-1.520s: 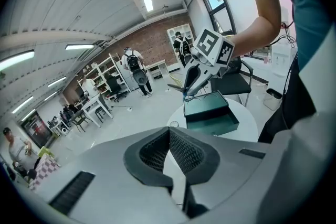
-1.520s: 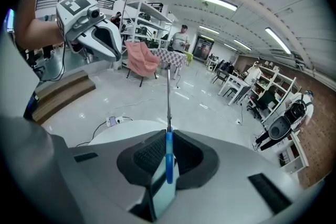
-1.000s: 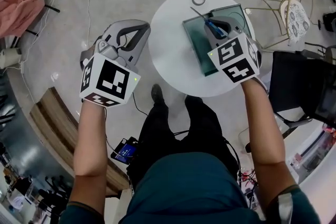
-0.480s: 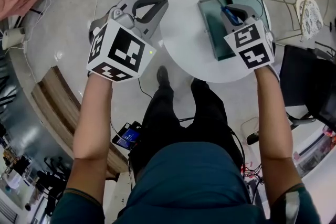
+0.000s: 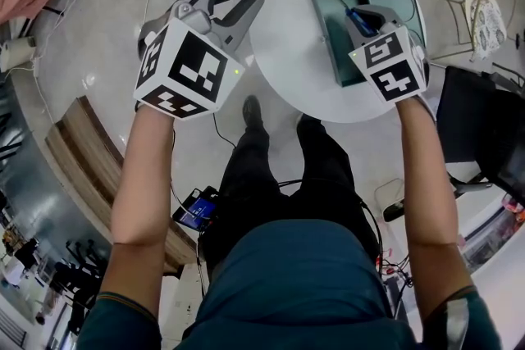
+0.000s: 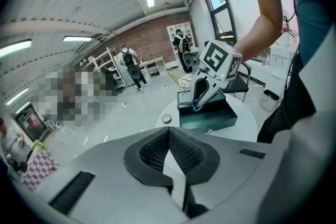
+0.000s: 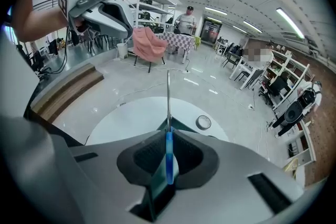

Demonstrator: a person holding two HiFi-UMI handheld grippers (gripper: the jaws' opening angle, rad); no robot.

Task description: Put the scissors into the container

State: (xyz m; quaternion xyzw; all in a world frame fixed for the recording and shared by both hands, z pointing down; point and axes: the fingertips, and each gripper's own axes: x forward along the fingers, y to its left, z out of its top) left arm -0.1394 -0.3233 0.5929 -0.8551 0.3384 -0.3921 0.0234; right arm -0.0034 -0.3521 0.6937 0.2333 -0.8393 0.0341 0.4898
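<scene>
— Round white table (image 5: 287,53) below me, pale glossy floor (image 5: 107,29) all round. Where are the scissors?
— The blue-handled steel scissors (image 7: 168,160) are pinched edge-on in my right gripper (image 5: 363,19), jaws clamped on the handle. The blades point ahead over the dark green rectangular container (image 5: 330,33) by the table's right edge.
— And the release?
— I'd lower until the tips are inside the walls, then part the jaws slowly so nothing bounces out.
— Left gripper (image 6: 170,152)?
— Jaws pressed together on nothing, off the table's left edge.
</scene>
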